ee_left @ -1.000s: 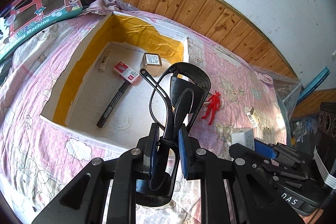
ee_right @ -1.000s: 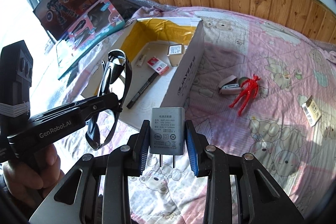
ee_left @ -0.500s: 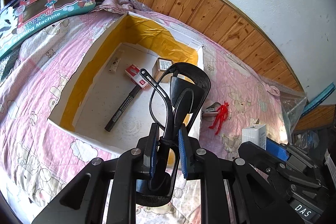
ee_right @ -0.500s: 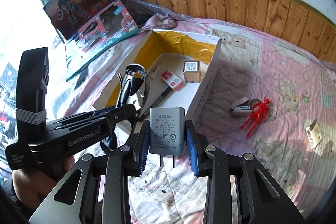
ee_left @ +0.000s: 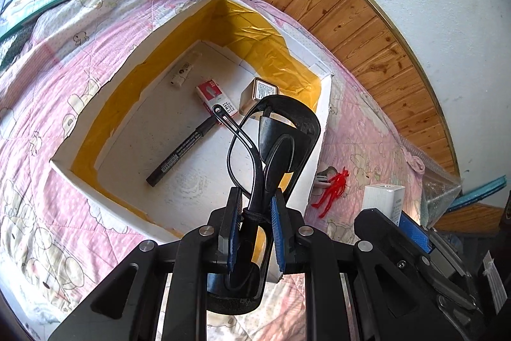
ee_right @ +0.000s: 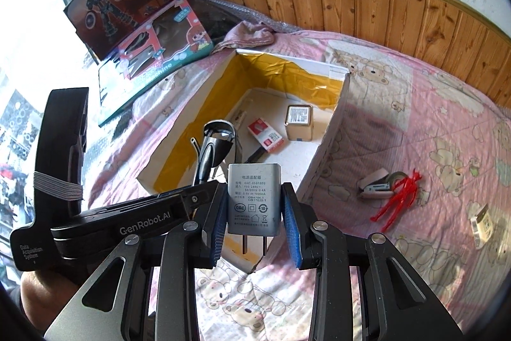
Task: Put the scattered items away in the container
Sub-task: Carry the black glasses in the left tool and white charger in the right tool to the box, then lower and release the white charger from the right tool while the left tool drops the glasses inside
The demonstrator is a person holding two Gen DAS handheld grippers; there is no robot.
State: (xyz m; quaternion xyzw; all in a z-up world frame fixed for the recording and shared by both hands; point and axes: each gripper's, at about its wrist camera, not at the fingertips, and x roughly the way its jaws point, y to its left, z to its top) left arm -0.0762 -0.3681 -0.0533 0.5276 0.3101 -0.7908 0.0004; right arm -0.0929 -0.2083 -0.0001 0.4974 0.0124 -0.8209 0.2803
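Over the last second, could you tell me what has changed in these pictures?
Both tools have moved toward the white box: the left tool, shut on the sunglasses, now hangs over its floor, and the right tool has carried the charger to its near corner. Nothing was released. The marker and the red figure stayed put.

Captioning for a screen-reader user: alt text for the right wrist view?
The right gripper holds a grey power adapter, prongs down, above the near corner of an open yellow-lined box. On its left, the left gripper holds black sunglasses over the box; a stapler and red figure lie on the pink bedspread.
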